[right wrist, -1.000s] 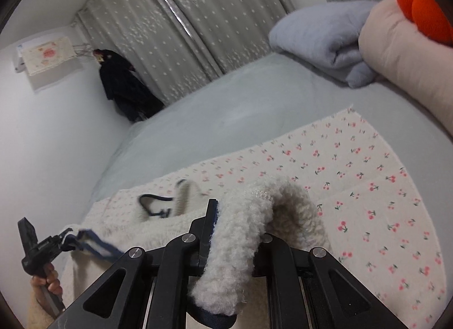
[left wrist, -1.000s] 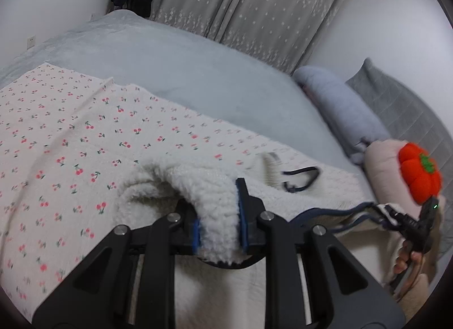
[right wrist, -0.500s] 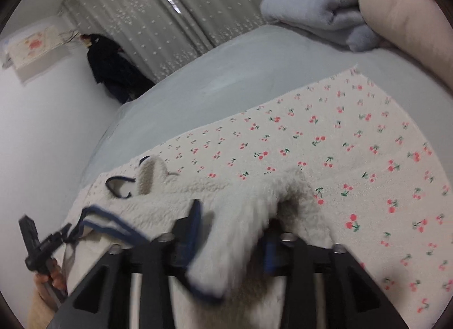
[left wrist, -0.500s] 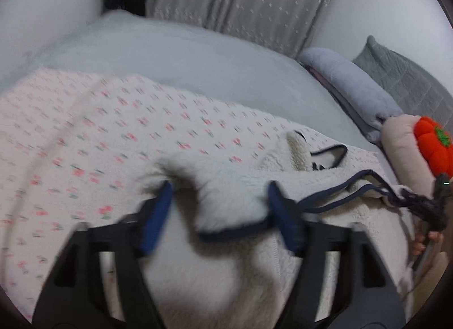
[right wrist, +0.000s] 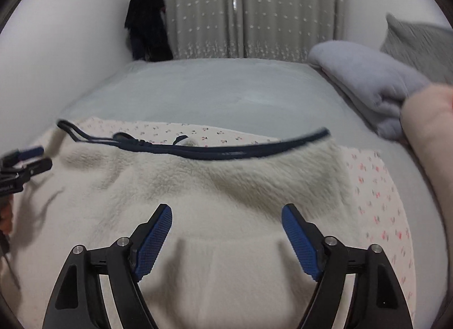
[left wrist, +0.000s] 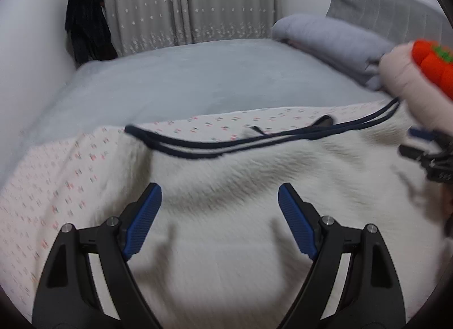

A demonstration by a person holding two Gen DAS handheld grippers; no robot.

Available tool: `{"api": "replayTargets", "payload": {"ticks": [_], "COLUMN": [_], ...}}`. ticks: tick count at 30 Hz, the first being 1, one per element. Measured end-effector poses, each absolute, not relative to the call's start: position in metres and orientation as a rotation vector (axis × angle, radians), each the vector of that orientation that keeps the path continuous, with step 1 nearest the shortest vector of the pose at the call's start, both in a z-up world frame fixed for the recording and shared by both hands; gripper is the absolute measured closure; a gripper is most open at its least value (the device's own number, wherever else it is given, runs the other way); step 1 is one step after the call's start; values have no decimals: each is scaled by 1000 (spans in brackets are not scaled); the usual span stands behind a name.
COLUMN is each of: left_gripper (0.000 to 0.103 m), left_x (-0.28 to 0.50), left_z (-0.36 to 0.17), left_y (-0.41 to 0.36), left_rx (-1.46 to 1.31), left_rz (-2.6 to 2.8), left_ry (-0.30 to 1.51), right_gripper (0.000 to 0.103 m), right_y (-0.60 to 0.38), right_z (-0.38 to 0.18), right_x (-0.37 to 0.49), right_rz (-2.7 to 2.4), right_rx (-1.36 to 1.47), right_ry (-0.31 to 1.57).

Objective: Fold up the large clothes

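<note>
left gripper (left wrist: pixel 218 196) and right gripper (right wrist: pixel 226 215) let go, jaws opening, nothing between | fleece garment (right wrist: pixel 212 201) dropped flat on bed (right wrist: pixel 226 88) | fold laid, next fold due

cream fleece garment (left wrist: pixel 254 187) with navy trim lies spread on the bed.

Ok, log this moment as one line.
step: fold laid down | left gripper: opening, empty | right gripper: opening, empty | fleece garment: flat on cherry-print sheet, navy trim at far edge
</note>
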State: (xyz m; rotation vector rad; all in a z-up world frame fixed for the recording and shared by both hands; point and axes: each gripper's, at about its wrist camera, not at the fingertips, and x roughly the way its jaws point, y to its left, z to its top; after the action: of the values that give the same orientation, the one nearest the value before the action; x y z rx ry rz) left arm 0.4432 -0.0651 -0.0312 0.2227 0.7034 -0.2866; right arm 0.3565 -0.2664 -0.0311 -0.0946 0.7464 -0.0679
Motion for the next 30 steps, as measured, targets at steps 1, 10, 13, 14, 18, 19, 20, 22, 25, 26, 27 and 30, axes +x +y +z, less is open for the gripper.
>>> {"api": "replayTargets", "payload": {"ticks": [1,10,13,14,18,19,20,22,25,26,27,30], "left_gripper": [18,15,14,14,14,14,14,14,12,12,12,12], "left_x": [455,535,541,539,514,506,497,474,443,432,422,396], "left_z": [-37,-88,-90,-87,-60,-56,-50,-39,-28,-27,-27,-31], "left_y": [-65,4,13,13,22,21,24,30,44,49,55,75], "left_rx": [279,166,103,108,57,36,16,-5,-37,-57,-79,-154], "left_rz": [-227,-63,-77,-76,-82,-101,-126,-152,-162,-166,-175,-211], "left_ry": [692,924,957,953,922,921,917,901,918,937,956,1020], "right_gripper": [23,25,23,23,21,21,21,21,20,20,19,19], "right_y": [-267,-378,-394,-393,-386,-383,-381,-377,-375,-375,-376,-379], "right_z": [-36,-93,-101,-99,-72,-63,-56,-40,-25,-22,-20,-20], "right_x": [366,412,412,411,385,375,367,345,306,296,285,255], "right_rz": [-107,-223,-187,-188,-211,-202,-190,-173,-157,-147,-139,-113], "right_rx": [-128,198,314,314,270,253,241,204,189,196,206,245], "right_ry": [754,940,953,953,911,898,888,877,881,888,895,925]}}
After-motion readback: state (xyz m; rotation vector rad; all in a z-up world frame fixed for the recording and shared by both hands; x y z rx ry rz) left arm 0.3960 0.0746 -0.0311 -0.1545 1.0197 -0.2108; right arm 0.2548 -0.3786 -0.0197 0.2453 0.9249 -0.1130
